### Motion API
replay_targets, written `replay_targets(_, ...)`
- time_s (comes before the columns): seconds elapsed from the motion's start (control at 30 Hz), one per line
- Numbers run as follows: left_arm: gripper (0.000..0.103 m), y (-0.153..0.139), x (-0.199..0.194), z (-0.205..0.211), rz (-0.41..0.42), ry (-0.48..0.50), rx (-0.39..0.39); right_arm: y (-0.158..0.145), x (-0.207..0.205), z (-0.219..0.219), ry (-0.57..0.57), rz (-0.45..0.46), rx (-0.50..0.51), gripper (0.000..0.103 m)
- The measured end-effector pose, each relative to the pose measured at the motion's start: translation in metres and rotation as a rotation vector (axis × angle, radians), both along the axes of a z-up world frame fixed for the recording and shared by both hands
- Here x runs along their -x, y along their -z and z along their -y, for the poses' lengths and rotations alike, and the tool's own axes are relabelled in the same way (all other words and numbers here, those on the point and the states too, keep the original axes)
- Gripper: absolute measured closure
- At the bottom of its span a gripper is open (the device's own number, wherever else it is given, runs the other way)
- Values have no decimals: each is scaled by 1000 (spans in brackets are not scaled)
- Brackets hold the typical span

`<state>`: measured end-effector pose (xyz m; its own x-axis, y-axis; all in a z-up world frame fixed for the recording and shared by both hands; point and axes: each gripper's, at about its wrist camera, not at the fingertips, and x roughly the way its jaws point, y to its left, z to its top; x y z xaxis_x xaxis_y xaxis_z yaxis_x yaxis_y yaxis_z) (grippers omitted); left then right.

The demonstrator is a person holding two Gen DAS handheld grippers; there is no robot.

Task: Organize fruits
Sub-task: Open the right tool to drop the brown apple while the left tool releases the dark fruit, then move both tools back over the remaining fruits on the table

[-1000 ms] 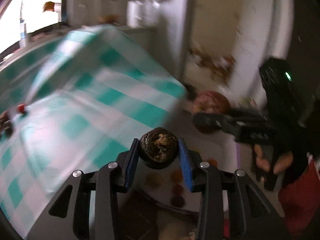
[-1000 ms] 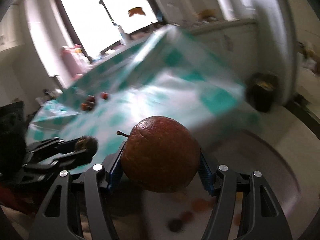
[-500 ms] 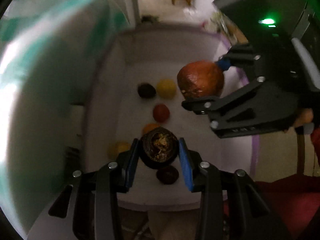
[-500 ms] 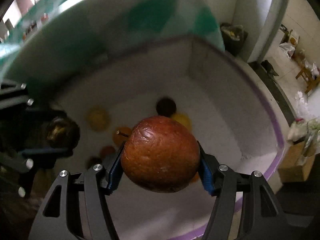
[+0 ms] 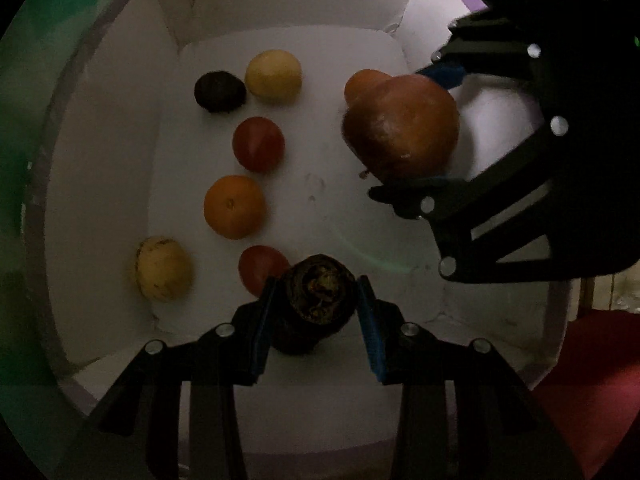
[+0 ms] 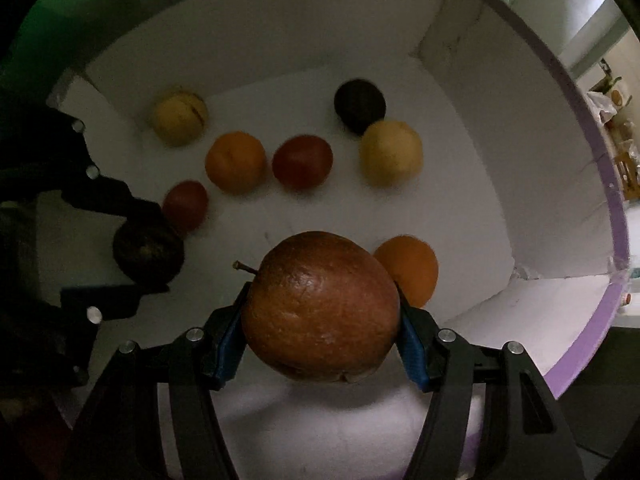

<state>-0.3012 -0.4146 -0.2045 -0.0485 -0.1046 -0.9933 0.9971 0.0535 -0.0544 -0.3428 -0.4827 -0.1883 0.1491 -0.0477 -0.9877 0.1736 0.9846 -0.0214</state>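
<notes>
Both grippers reach down into a white box with a purple rim [image 5: 120,160] [image 6: 580,128]. My left gripper [image 5: 318,304] is shut on a dark wrinkled fruit [image 5: 320,300], low over the box floor; it also shows in the right wrist view [image 6: 148,252]. My right gripper [image 6: 320,332] is shut on a large brown-red apple [image 6: 320,308], also seen in the left wrist view [image 5: 404,128]. On the box floor lie several fruits: an orange [image 5: 234,206], a red one [image 5: 258,144], a yellow one [image 5: 274,76], a dark one [image 5: 219,91].
A speckled yellow fruit [image 5: 162,268] lies by the left wall and another red fruit [image 5: 260,268] just beside my left fingers. An orange fruit [image 6: 408,268] sits behind the apple. A green checked cloth [image 5: 48,40] hangs beside the box.
Both grippers have gone from above the checked tablecloth down into the white box, each still holding its fruit. The box floor and its fruits now look much closer.
</notes>
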Motion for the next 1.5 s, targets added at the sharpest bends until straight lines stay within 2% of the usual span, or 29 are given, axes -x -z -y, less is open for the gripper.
replay_targets(0.03,64,4,1,10,-4,-2,-1,0,-1,0,1,1,-5,40)
replay_targets(0.23,63,3,-9,13,-11,-16,4,1,-5,0,2,-9,10,39)
replay_targets(0.37,43,1,-5,0,-6,-35,22,4,-13,-8,3,-9,19,39)
replay_targets(0.43,42,-1,-8,-1,-13,-42,32,4,-12,-14,3,-9,24,39)
replay_targets(0.5,36,-2,-11,-2,-14,-48,38,4,-13,-16,3,-7,29,37)
replay_targets(0.6,27,-10,-15,-7,-9,-58,65,-6,-9,-12,12,24,21,29)
replay_targets(0.8,18,-51,-24,-21,50,-69,204,-41,-8,2,71,138,56,28)
replay_targets(0.9,18,-95,-26,-35,151,-63,345,-78,-4,19,157,262,99,27)
replay_targets(1.0,11,-140,-19,-51,265,-91,495,-117,3,34,234,419,117,18)
replay_targets(1.07,9,-182,-31,-76,359,-167,637,-140,2,33,260,505,89,16)
replay_targets(1.13,6,-210,-40,-103,401,-263,732,-160,-3,22,242,600,23,16)
replay_targets(1.23,2,-249,-80,-156,444,-449,856,-183,-19,-1,182,677,-37,16)
replay_targets(1.33,2,-270,-114,-218,510,-630,902,-199,-47,-42,91,732,-91,16)
replay_targets(1.5,2,-283,-174,-319,582,-908,923,-231,-114,-124,-89,728,-125,16)
